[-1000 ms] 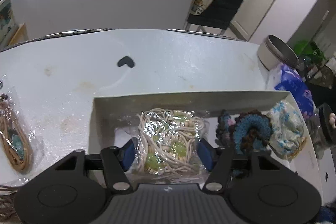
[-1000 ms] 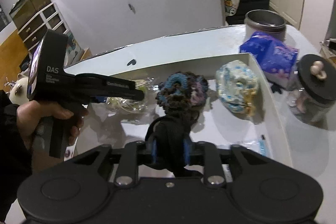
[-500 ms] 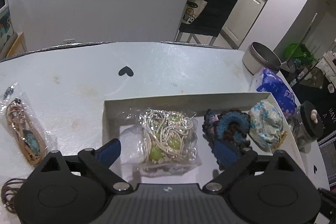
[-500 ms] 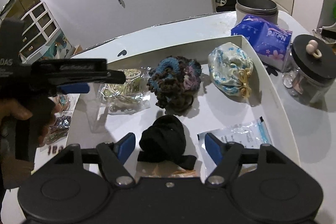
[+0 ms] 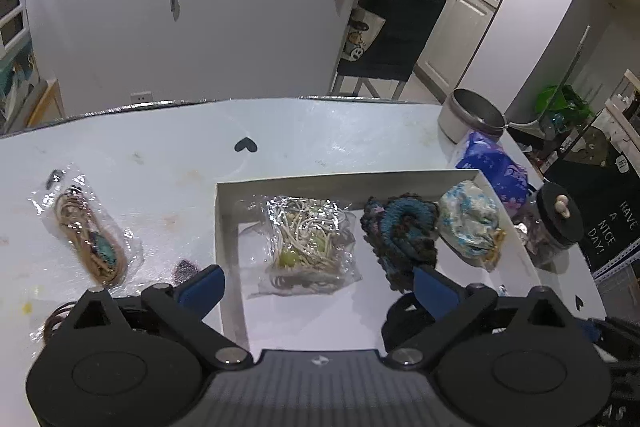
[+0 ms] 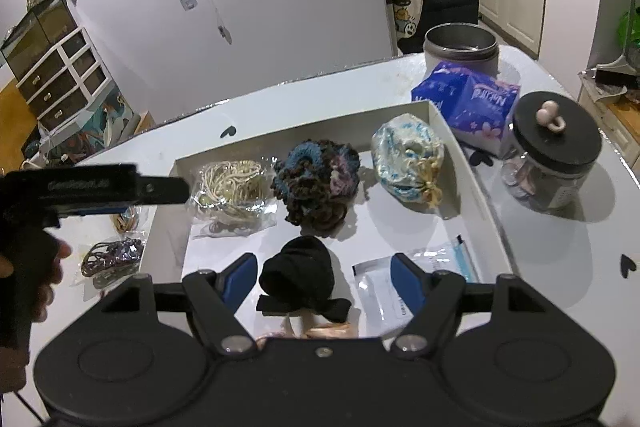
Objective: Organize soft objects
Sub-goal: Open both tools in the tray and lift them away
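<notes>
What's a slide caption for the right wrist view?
Open right gripper hovers over black scrunchie in white box.

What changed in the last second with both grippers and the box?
The left gripper let go of the bagged cord bundle and pulled back, jaws opening. The right gripper released the black scrunchie into the white box. The crocheted scrunchie and floral scrunchie stayed put.

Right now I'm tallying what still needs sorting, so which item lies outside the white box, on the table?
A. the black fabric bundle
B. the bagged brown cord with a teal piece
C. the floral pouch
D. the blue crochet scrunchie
B: the bagged brown cord with a teal piece lies on the table, left of the white box.
</notes>
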A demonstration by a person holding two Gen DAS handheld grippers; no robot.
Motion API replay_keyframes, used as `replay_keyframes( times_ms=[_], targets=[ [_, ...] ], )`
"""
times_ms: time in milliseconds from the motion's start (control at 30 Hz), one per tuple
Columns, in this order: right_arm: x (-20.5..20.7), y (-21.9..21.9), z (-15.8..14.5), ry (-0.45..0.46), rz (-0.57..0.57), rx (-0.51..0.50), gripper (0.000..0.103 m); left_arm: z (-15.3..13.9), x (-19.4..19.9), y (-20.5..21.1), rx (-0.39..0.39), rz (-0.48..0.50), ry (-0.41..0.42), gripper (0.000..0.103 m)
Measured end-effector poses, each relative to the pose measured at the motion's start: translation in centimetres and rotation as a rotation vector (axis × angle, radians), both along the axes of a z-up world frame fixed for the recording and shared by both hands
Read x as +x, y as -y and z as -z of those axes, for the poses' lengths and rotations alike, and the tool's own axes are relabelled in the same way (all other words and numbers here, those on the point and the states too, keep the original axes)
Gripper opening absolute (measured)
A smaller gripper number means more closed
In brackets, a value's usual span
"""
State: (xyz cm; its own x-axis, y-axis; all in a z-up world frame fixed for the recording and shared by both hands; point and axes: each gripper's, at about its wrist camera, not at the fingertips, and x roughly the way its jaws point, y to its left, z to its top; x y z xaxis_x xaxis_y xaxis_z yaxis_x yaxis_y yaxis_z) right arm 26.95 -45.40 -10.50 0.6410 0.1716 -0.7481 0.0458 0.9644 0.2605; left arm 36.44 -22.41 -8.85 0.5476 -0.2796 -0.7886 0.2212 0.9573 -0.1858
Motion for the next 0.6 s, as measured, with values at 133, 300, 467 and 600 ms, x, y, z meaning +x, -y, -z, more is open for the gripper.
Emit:
replay_keyframes(
  times_ms=[133,300,467,600],
  targets=[
    [-1.0,0.4,-0.9,0.025,0.003,-0.004,0.074,-1.1,-1.8,-0.1,0.007,-0.001,0.022,0.101],
    [-2.4,0.6,-1.9,0.056,-0.004,-0.009,0.074,-1.8,-4.1,-0.6,-0.006,-0.021,0.03,0.102],
    [-3.8,0.8,-2.4,0.075,-0.006,-0.018,0.074,-1.9,-6.6,-1.2,-0.009,-0.039,0.038,0.103],
    [-5.1,0.8,-2.3,0.09,-0.008,-0.027,0.076,-2.0,-8.6,-1.7,-0.004,-0.051,0.052,0.103]
  ],
)
